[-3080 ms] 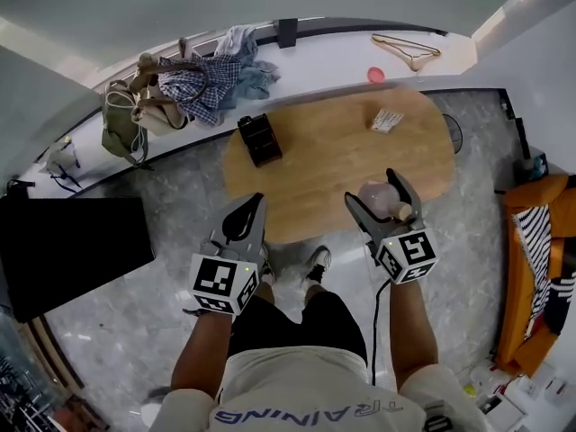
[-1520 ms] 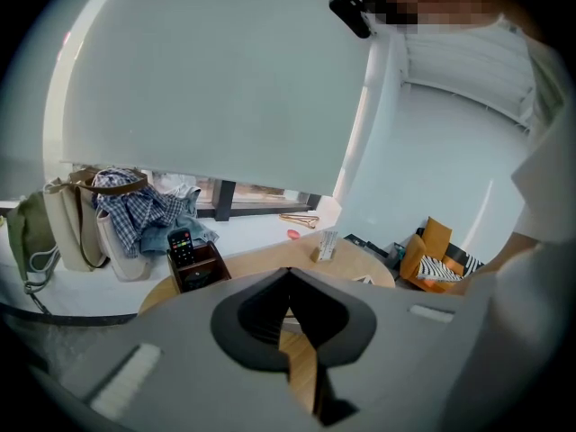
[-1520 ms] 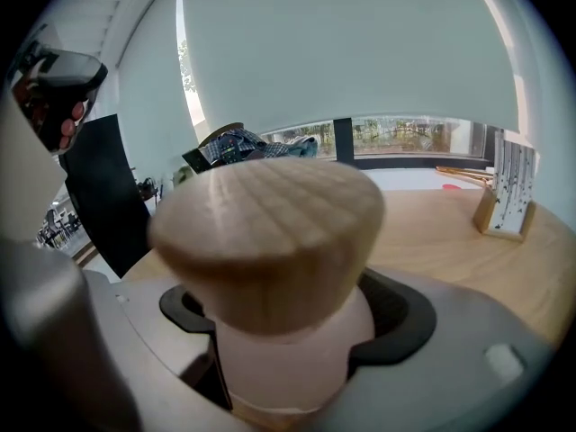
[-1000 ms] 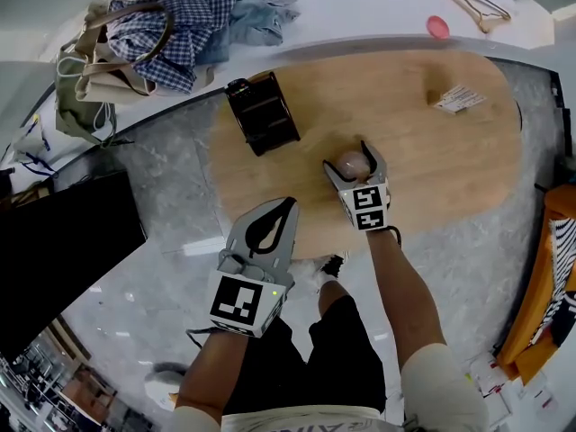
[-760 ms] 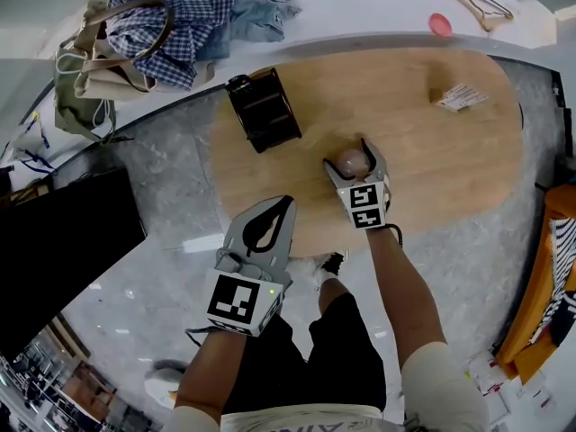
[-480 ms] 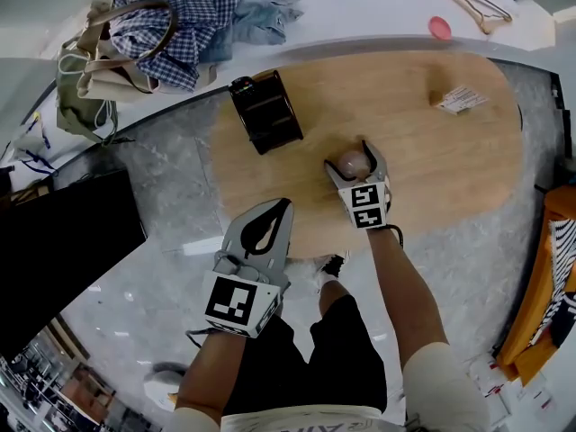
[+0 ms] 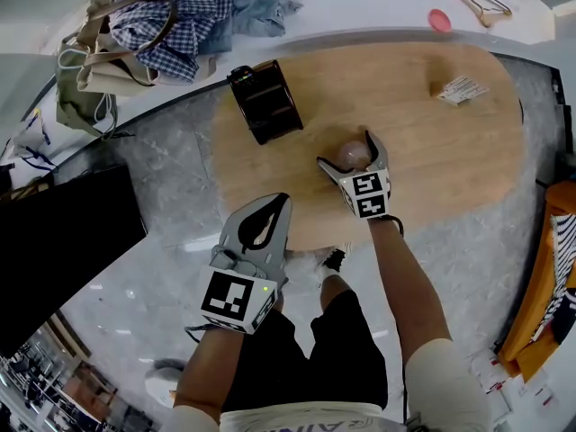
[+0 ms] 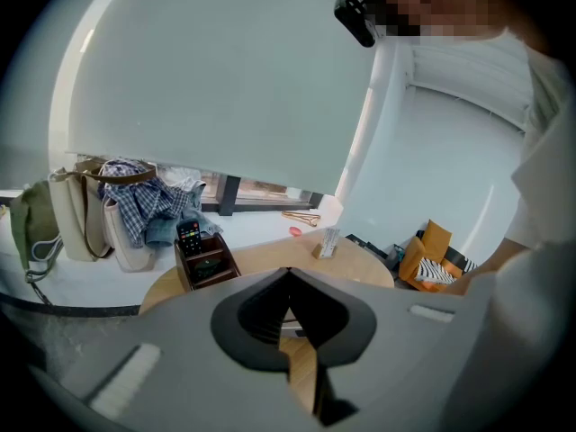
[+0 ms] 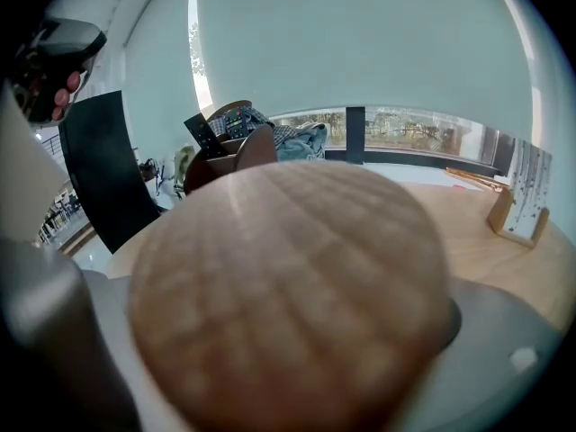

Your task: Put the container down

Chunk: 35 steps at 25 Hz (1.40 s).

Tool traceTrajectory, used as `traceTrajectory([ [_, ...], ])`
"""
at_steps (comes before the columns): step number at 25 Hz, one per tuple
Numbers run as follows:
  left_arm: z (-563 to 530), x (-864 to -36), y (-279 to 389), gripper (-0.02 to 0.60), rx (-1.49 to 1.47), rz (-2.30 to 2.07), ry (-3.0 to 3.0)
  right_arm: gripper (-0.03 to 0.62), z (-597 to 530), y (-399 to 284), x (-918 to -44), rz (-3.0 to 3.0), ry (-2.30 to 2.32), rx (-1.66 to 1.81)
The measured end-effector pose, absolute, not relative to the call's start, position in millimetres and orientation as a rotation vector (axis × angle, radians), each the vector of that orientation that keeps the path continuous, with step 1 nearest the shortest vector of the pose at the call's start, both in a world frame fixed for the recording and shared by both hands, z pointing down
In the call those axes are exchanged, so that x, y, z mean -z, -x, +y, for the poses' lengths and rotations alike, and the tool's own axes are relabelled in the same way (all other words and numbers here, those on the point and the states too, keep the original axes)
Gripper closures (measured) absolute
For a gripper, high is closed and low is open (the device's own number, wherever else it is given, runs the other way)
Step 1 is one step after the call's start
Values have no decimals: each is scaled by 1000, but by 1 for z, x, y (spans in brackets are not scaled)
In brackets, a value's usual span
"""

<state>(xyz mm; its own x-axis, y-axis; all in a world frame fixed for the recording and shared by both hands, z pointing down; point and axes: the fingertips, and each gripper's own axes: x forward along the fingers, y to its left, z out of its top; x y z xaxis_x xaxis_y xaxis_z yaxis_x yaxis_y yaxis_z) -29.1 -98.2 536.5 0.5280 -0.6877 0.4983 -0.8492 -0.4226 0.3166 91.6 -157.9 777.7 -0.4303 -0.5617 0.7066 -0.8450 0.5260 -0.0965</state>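
Note:
A brownish, ribbed, shell-shaped container (image 7: pixel 353 155) rests on the oval wooden table (image 7: pixel 432 160), near its front middle. My right gripper (image 7: pixel 346 149) straddles it and its jaws are opening. The fingers stand a little apart from the container's sides. In the right gripper view the container (image 9: pixel 288 295) fills nearly the whole picture. My left gripper (image 7: pixel 281 200) hangs over the floor just off the table's front edge. Its jaws (image 8: pixel 288 273) meet at the tips with nothing between them.
A black organiser (image 7: pixel 265 102) with remote controls stands at the table's left end, and a small card stand (image 7: pixel 463 89) at the far right. Bags and clothes (image 7: pixel 153 25) lie on the white ledge behind. A black panel (image 7: pixel 63 250) stands at the left on the floor.
The right gripper's fingers have spread wider around the container, which now sits on the table. The left gripper has barely moved.

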Motion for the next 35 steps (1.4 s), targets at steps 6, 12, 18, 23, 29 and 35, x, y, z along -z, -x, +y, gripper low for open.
traceTrajectory([
  [6, -95, -531, 31, 580, -389, -1250, -2239, -6, -152, -91, -772, -2152, -1139, -581],
  [12, -92, -524, 32, 580, -374, -1257, -2236, -6, -157, -106, -753, -2167, -1177, -565],
  [18, -86, -510, 35, 580, -372, -1263, -2245, -1, -138, -111, -700, -2254, -1190, -525],
  [23, -83, -477, 32, 580, -376, -1284, -2285, 23, -122, -125, -625, -2316, -1280, -490],
  [29, -72, -416, 25, 580, -357, -1284, -2340, 39, -100, -143, -510, -2387, -1362, -462],
  [35, -58, -342, 21, 580, -357, -1287, -2420, 48, -77, -165, -395, -2445, -1496, -499],
])
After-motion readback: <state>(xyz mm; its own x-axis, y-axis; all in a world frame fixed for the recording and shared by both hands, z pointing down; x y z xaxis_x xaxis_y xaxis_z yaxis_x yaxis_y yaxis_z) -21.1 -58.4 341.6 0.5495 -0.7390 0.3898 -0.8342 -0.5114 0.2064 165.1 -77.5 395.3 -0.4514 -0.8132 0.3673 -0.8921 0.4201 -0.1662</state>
